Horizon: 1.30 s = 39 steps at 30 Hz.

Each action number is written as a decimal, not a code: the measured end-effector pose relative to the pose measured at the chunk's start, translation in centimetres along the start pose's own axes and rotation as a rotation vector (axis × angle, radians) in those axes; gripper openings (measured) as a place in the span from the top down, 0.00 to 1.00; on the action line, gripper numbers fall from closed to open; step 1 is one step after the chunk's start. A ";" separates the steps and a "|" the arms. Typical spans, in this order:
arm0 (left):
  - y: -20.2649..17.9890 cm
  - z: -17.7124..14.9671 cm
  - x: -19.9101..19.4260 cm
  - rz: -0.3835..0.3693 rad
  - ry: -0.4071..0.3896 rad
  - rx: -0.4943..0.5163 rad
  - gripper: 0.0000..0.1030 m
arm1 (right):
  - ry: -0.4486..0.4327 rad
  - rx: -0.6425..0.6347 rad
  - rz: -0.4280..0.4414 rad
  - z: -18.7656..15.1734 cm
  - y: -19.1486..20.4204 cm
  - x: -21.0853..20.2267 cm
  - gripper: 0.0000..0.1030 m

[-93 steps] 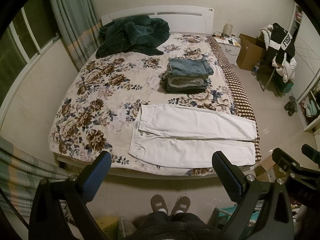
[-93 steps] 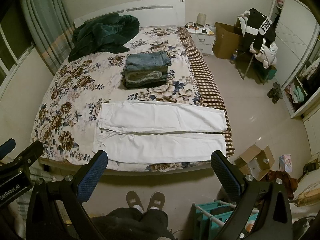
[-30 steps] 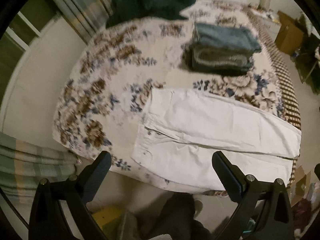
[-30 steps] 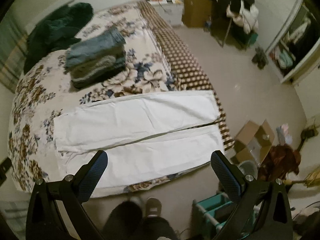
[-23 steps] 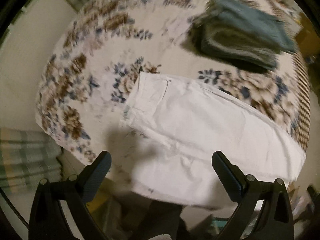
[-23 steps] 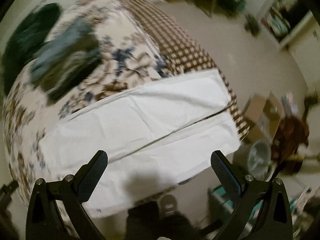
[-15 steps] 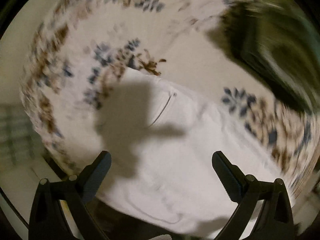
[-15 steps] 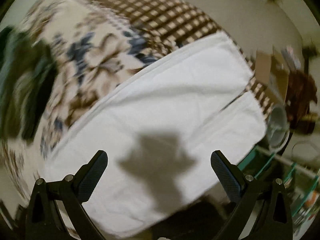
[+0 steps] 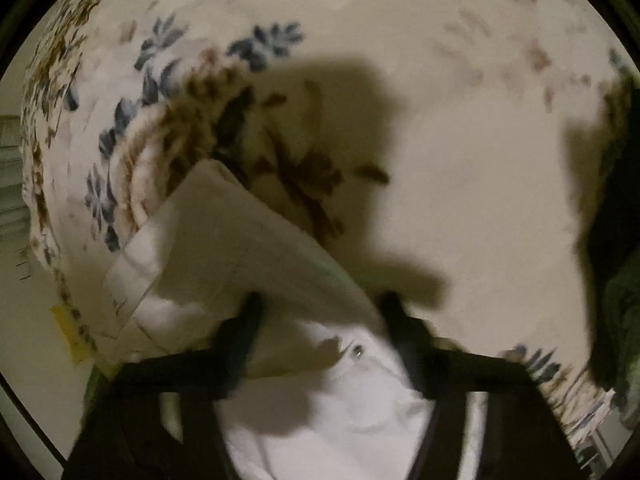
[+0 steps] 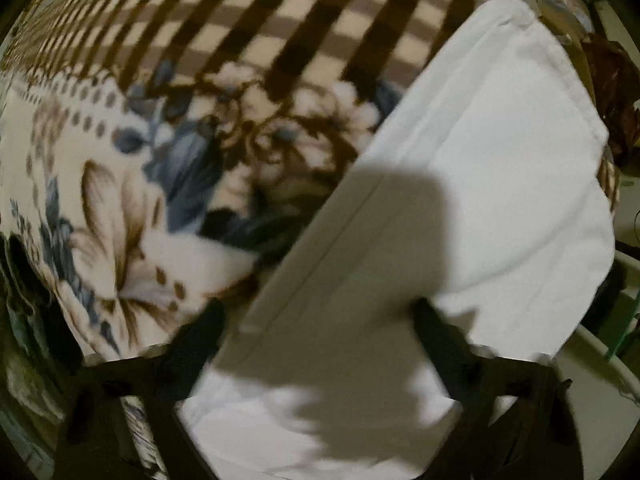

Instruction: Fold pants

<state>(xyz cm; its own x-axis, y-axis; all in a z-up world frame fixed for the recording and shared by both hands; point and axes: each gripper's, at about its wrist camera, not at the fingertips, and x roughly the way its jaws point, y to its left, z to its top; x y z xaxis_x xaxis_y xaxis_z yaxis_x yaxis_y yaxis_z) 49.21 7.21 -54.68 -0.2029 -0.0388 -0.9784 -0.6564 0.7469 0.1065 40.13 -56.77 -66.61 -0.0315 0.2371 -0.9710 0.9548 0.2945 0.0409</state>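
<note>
My left gripper (image 9: 320, 320) sits low over the waist end of the white pants (image 9: 320, 412). Its two dark fingers (image 9: 240, 336) are blurred and stand apart, one on each side of the cloth, and I see nothing pinched between them. Between them a corner of the waistband looks turned up into a stiff, flat flap with a sharp crease; whether either finger touches it I cannot tell. A small metal rivet (image 9: 357, 352) sits on the smooth cloth just below that flap. Beyond lies the floral bedspread (image 9: 460, 100), soft and fuzzy, cream with brown and blue flowers, with the gripper's shadow across it. A dark green mass (image 9: 618, 280) crowds the right edge, too blurred to name.

My right gripper (image 10: 316, 320) hovers over the leg end of the white pants (image 10: 500, 160). Its fingers (image 10: 436, 332) are likewise spread wide, with plain fabric lying flat between them and nothing in their grip. Here the cloth is a smooth woven panel with a straight seam running diagonally and a stitched hem at the far end. To the left is the plush floral bedspread (image 10: 120, 220), which gives way to a brown-and-cream checked border (image 10: 280, 12) farther off.
</note>
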 end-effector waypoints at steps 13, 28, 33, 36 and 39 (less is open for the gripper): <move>7.6 -11.1 -13.7 -0.268 -0.273 0.057 0.92 | -0.146 -0.159 0.199 -1.4 0.4 -6.3 0.96; 25.4 -21.0 -1.7 -0.223 -0.300 0.090 0.92 | -0.254 -0.355 0.314 -13.4 -23.6 -8.5 0.96; 27.7 -22.1 6.7 -0.105 -0.235 0.073 0.92 | -0.202 -0.324 0.218 -13.1 -29.0 -0.8 0.96; 28.4 -22.3 7.8 -0.114 -0.254 0.049 0.89 | -0.181 -0.328 0.187 -12.9 -30.0 1.6 0.96; 28.3 -23.1 6.2 -0.094 -0.295 0.065 0.88 | -0.141 -0.342 0.147 -12.1 -30.6 2.6 0.85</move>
<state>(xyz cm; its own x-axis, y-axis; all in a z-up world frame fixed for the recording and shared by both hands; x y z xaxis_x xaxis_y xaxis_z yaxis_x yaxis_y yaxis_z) 12.57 12.72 -53.64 0.0828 0.0773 -0.9936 -0.6123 0.7905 0.0105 7.26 -53.98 -67.53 0.1620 0.1771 -0.9708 0.7916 0.5641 0.2350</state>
